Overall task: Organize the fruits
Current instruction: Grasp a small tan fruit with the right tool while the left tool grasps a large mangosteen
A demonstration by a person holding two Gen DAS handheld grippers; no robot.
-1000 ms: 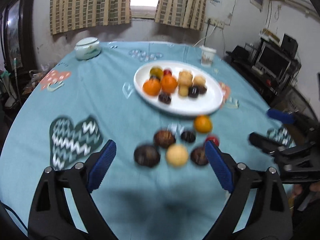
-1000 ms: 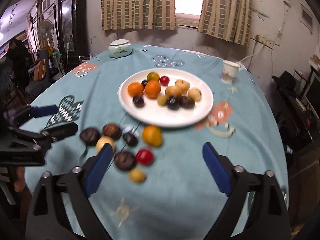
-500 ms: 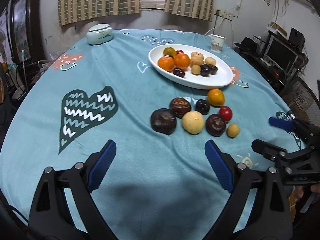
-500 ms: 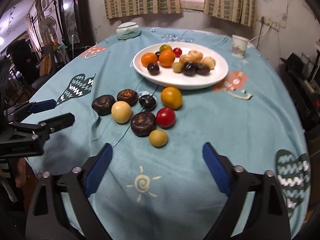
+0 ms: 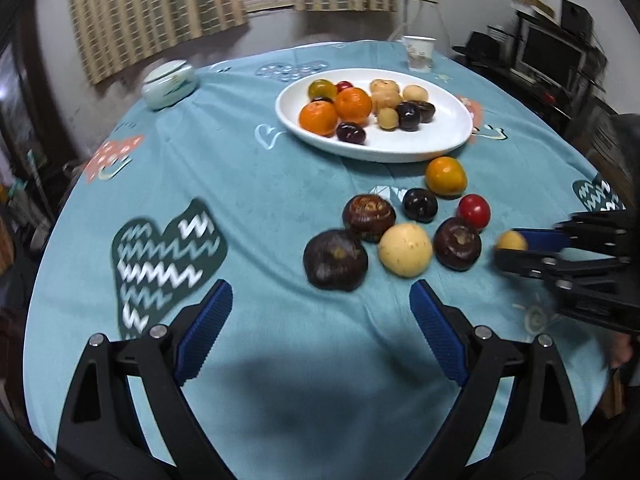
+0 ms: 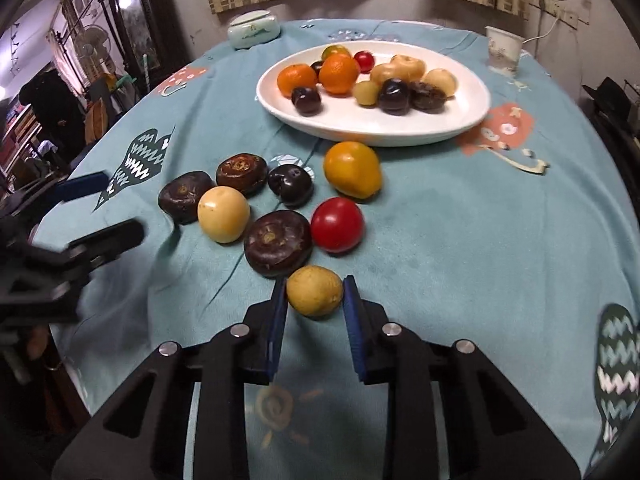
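Your right hand-held gripper has clamped the small yellow fruit at lower centre; your left hand-held gripper gapes empty. Next, lift it toward the white plate.

A small round yellow fruit sat between the jaws; a dark flattened fruit lay just beyond.

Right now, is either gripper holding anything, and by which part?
The right gripper is shut on the small yellow fruit, pads on its sides. The left gripper holds nothing.
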